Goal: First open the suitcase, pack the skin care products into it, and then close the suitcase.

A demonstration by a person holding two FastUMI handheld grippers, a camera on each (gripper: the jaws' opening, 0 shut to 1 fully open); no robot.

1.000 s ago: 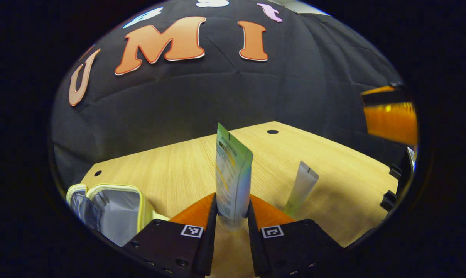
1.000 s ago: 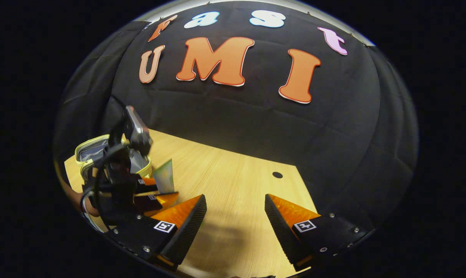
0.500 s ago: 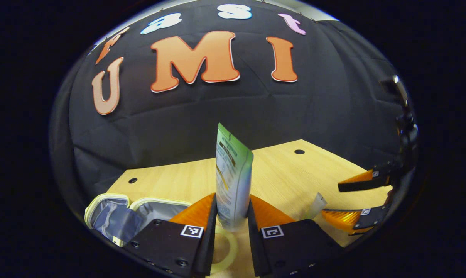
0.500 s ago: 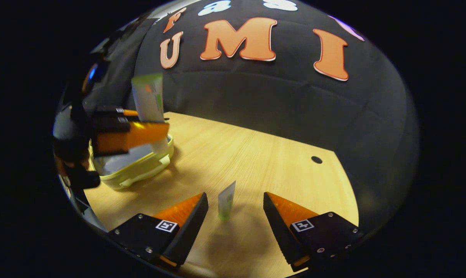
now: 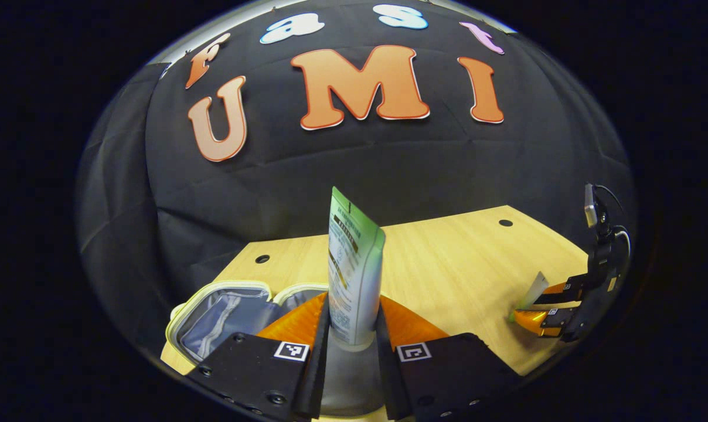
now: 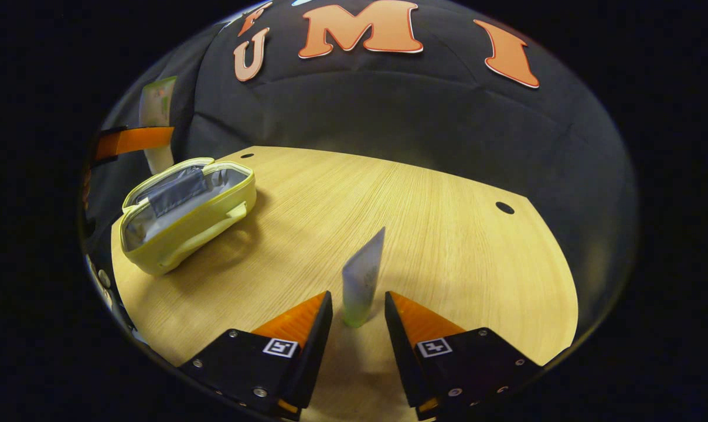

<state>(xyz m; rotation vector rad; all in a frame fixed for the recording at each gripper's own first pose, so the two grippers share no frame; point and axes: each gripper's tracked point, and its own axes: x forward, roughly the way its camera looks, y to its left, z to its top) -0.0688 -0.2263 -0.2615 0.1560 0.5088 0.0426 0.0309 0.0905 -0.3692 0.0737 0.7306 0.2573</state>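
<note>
My left gripper [image 5: 354, 319] is shut on a green-and-white tube [image 5: 354, 269], held upright just above the open yellow suitcase [image 5: 225, 308] with grey lining. In the right gripper view, the same case [image 6: 184, 205] lies open at the left of the table, with the left gripper [image 6: 132, 140] and its tube [image 6: 156, 111] above its far side. A small pale tube [image 6: 363, 284] stands on the table between the fingers of my right gripper [image 6: 358, 299], which is open with narrow gaps on both sides. The left gripper view shows that right gripper [image 5: 550, 305] around the small tube [image 5: 533, 290].
The wooden table [image 6: 448, 234] has round holes near its back corners [image 6: 504, 207]. Black booth cloth rises right behind it. Bare wood lies between the case and the small tube.
My left gripper has carried its tube leftwards until it hangs over the open case. My right gripper has moved up to the small tube and narrowed its fingers around it.
</note>
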